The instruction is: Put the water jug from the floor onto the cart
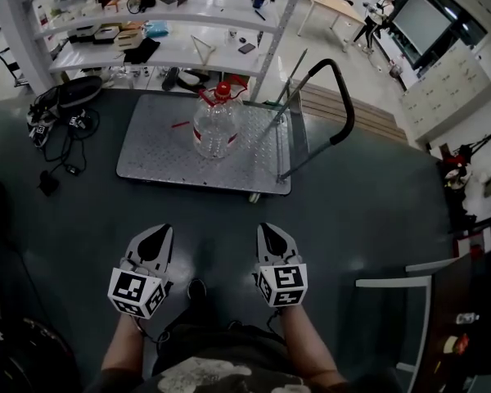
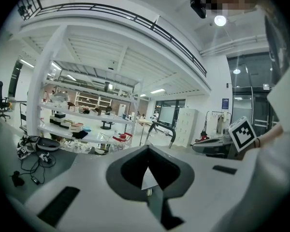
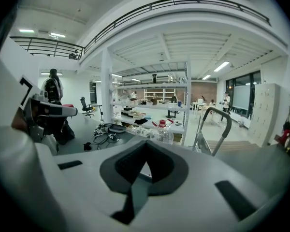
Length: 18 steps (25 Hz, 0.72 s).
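A clear water jug (image 1: 217,126) with a red cap and handle stands upright on the grey metal deck of the cart (image 1: 155,152). The cart's black push handle (image 1: 344,105) rises at its right end. Both grippers hang low, near the person's body and well short of the cart, over the dark floor. My left gripper (image 1: 153,241) has its jaws closed together, with nothing between them. My right gripper (image 1: 272,237) is likewise shut and empty. The jug also appears small and far off past the left gripper (image 2: 147,152) as a red-capped jug (image 2: 120,139), and past the right gripper (image 3: 146,147) as a jug (image 3: 163,132).
White shelving (image 1: 147,24) loaded with boxes stands behind the cart. Cables and a dark bag (image 1: 61,105) lie on the floor at the left. A white frame (image 1: 393,285) stands at the right, and a wooden ramp (image 1: 356,113) lies beyond the cart handle.
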{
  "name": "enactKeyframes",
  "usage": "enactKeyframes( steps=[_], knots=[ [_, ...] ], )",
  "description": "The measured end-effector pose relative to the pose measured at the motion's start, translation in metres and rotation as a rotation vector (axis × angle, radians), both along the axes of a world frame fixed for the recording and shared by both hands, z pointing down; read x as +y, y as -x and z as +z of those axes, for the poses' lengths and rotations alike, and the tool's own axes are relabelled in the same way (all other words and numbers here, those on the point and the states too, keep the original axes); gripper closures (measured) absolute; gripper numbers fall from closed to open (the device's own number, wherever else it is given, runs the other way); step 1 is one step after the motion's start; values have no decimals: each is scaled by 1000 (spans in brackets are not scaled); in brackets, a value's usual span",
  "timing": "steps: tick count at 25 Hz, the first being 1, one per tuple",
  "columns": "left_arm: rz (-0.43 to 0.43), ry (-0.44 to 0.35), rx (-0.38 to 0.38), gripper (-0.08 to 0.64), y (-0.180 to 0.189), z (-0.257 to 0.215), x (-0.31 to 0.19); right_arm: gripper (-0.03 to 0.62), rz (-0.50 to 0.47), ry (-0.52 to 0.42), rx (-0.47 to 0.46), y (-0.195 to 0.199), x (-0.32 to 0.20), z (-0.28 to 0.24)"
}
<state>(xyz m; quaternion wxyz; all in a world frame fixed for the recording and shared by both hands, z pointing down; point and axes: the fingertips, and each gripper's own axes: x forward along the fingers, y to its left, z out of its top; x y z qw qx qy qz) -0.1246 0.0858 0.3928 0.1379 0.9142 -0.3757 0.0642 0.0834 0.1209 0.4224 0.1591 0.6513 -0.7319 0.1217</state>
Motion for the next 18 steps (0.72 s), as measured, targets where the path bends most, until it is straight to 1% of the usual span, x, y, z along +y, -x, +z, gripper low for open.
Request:
enactKeyframes(
  steps=[5, 10, 14, 18],
  knots=[
    [-22, -6, -7, 555, -13, -3, 28, 600, -12, -7, 6, -14, 29, -1],
    [-4, -13, -36, 555, -37, 0, 64, 600, 8, 1, -7, -40, 69, 9],
    [-2, -2, -54, 555, -51, 3, 99, 600, 27, 6, -21, -58, 108, 13],
    [15, -1, -89, 555, -69, 2, 134, 600, 38, 20, -26, -77, 145, 13]
  ],
)
